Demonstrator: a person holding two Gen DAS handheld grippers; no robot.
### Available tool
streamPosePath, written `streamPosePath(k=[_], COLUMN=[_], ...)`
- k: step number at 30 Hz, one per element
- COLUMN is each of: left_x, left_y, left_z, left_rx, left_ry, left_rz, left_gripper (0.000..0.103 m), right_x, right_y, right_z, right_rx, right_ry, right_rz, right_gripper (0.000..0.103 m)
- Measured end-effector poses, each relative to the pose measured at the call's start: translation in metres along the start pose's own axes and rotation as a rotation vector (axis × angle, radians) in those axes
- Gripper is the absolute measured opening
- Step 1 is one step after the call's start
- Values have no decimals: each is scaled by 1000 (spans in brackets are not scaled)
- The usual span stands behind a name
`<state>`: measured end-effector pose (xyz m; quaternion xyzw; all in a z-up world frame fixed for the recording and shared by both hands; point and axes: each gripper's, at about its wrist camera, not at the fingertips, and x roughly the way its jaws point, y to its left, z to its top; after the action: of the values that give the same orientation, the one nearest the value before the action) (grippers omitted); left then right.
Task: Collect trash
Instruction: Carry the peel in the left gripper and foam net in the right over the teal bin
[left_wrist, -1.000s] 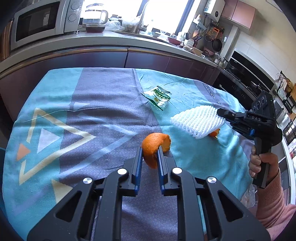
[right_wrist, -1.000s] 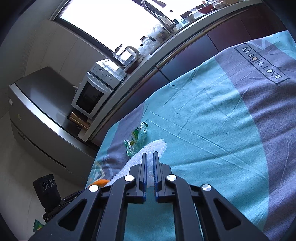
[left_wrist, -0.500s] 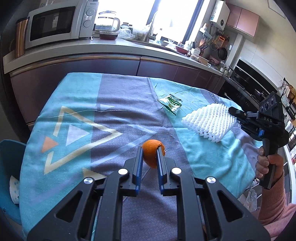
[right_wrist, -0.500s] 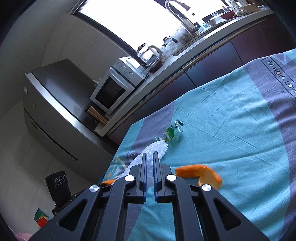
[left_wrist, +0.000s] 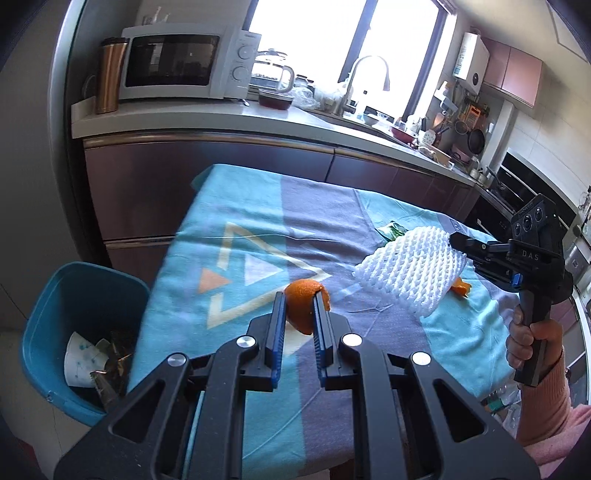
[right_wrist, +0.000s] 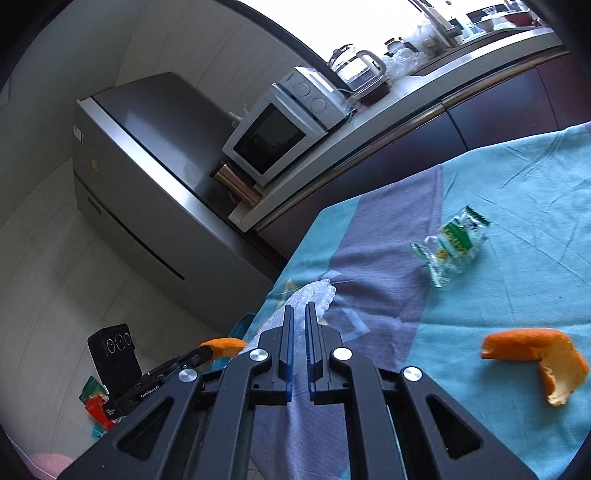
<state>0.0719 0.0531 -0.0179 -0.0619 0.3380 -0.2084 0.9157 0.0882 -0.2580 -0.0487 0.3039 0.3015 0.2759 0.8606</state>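
Above the counter (left_wrist: 258, 229) | left gripper (left_wrist: 299, 314) pinching orange peel (left_wrist: 301, 301) | right gripper (right_wrist: 300, 314) clamped on white foam net (left_wrist: 410, 269) | second peel (right_wrist: 535, 358) and green wrapper (right_wrist: 450, 247) on cloth | blue bin (left_wrist: 55, 295) beside counter

left wrist: faces counter | right wrist: faces fridge | shared: microwave (left_wrist: 173, 66)

A table covered by a teal-and-grey patterned cloth (right_wrist: 517, 206) carries a crinkled green-and-clear plastic wrapper (right_wrist: 452, 242) and a curled orange peel piece (right_wrist: 539, 354), well apart.
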Motion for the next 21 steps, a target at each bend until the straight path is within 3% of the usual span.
streamPosePath(k=[13,21], left_x=[-69,-76], left_y=[95,139], left_z=[0,-13], left_rx=[-132,-202], left_ry=[-104,-85], left_rz=[200,281], left_gripper=[14,14], right_x=[98,152], right_y=[60,89], right_z=[5,-3], right_rx=[-89,-132], right_ry=[139,222], right_rz=[112,148], right_gripper=[5,5])
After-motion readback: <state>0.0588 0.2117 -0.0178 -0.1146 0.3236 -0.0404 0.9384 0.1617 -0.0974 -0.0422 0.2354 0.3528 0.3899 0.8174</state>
